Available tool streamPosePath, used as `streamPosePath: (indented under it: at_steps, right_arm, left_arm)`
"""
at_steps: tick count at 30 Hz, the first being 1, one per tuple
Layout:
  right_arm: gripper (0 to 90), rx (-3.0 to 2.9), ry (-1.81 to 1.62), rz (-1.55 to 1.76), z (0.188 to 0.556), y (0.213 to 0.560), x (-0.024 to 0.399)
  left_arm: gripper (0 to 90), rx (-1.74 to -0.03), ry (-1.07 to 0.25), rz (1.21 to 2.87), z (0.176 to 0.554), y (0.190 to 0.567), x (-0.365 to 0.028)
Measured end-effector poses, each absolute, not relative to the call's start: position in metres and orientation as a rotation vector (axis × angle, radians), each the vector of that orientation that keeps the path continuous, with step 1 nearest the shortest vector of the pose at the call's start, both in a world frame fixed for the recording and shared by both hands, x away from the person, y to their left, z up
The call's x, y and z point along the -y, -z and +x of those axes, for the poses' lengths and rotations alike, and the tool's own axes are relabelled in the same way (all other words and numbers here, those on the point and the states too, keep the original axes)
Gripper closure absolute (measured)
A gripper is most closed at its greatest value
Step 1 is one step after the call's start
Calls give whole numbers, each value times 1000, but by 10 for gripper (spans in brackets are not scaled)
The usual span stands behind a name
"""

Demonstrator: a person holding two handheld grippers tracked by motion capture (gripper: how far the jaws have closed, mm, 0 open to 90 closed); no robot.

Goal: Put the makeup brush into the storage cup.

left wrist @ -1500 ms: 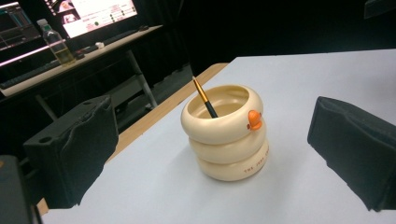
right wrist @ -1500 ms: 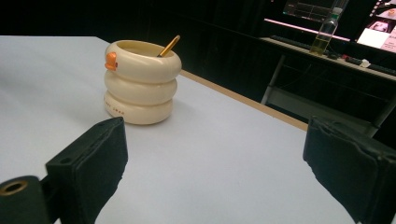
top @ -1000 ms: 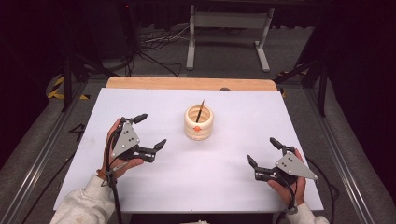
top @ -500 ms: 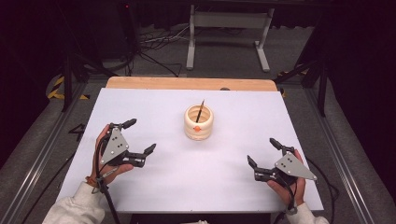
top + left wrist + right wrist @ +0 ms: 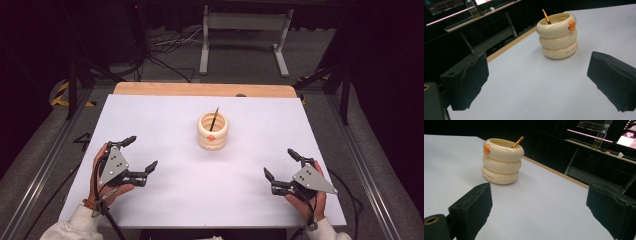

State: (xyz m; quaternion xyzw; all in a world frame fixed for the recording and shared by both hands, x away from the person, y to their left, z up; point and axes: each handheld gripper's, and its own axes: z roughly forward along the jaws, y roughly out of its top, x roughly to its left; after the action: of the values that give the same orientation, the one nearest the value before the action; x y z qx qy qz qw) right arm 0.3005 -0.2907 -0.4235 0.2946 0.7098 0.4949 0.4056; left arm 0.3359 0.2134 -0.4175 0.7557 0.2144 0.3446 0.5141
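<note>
Starting on your left: your left gripper (image 5: 139,154) sits near the left edge of the white surface (image 5: 165,200), fingers spread wide with nothing between them. In the left gripper view, the black padded fingers (image 5: 469,80) stand far apart, and the pot sits up ahead between them, well clear.

Middle of the surface, a bit toward the far side, you've got the cream-coloured pen pot shaped like three stacked rings with a little orange duck bill on the front (image 5: 212,131). It stands upright, and leaning inside it is a thin dark paintbrush or pencil with a yellowish shaft (image 5: 215,118), its tip poking up past the rim toward the back.

Handling guess: the pot looks like glazed ceramic or hard plastic, so stiff, smooth and probably a bit slippery. If you grab it, I'd go for a groove between two rings so the fingers seat instead of sliding. The brush looks light and skinny, so it could roll or tip easily. Pinch the shaft just above the rim and lift straight up, so you don't drag the pot over.

Over on the right, your right gripper (image 5: 283,165) rests near the front right corner, also wide open and empty, well apart from the pot.
</note>
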Motion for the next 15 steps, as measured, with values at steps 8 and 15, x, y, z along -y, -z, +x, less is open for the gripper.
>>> streamPosePath:
  at_steps: [8, 15]
  right_arm:
    - [69, -1800, -1240, 745, 299, 425, 292]
    - [69, -1802, -1233, 744, 298, 427, 292]
  left_arm:
    - [50, -555, -814, 1832, 329, 431, -225]
    - [53, -607, -787, 1836, 320, 445, -235]
